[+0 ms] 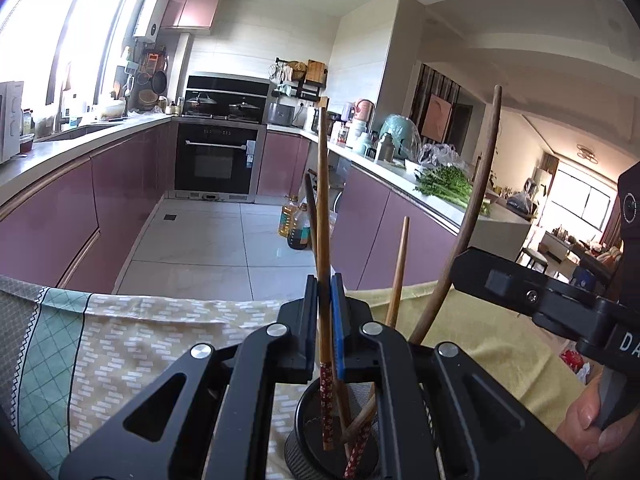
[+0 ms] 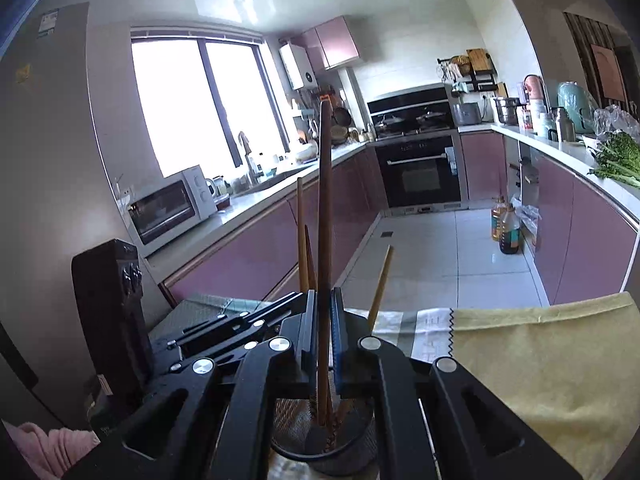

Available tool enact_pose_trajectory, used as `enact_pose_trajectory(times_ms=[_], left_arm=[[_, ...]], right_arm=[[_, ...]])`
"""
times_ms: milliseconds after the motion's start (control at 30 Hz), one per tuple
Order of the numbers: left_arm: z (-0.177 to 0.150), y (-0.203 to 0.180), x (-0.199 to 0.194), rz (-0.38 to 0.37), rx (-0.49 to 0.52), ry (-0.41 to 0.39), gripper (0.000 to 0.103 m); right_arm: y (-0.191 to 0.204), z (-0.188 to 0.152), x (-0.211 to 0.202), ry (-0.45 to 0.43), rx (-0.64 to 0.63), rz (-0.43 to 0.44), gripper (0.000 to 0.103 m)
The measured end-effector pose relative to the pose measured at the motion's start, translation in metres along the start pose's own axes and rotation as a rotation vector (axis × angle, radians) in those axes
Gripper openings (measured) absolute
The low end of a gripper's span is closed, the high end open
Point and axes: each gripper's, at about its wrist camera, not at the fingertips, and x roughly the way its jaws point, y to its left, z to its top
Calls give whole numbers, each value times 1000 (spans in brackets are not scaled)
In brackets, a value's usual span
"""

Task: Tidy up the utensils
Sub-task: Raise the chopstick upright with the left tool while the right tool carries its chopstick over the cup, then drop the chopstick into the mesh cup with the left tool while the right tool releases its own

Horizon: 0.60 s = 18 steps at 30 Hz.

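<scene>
Left wrist view, left to right: patterned tablecloth [image 1: 132, 344] fills lower left over the table, left claw [image 1: 325, 320] at bottom centre is pinching a light wooden chopstick [image 1: 322, 208] with a red floral lower end, held near upright, its lower end already inside the black mesh utensil holder [image 1: 340, 448] at bottom centre. The holder also has another red-patterned stick and a plain one leaning in it. Right of that a short wooden stick [image 1: 399, 272], then a long dark curved chopstick [image 1: 478, 200], with the right claw's body at the right edge. Right wrist view: dark box [image 2: 110, 312] at lower left, right claw [image 2: 325, 328] at bottom centre pinching the dark brown chopstick [image 2: 325, 200], upright, its foot down in the same mesh holder [image 2: 324, 436]; yellow cloth [image 2: 540, 360] at lower right. Likely step: both sticks being dropped into the holder. Risks: both claws crowd one small mouth, so they could knock each other or the leaning sticks; releasing while tilted could tip a stick over the rim; the light holder on soft cloth could topple if a claw pushes sideways.
</scene>
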Motion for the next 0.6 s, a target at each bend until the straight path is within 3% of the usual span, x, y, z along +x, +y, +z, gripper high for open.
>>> enact_pose_trajectory(times_ms=[133, 200, 367, 600], left_arm=[[-4, 5, -5, -19, 16, 51, 8], [-6, 12, -10, -16, 15, 66, 20], [-5, 23, -29, -26, 20, 70, 23], [-10, 37, -65, -41, 57, 92, 36]], right_arm=[[0, -3, 11, 77, -6, -8, 5], [1, -9, 18, 115, -13, -19, 6], [-1, -18, 23, 137, 4, -36, 9], [8, -30, 6, 118, -21, -40, 32]])
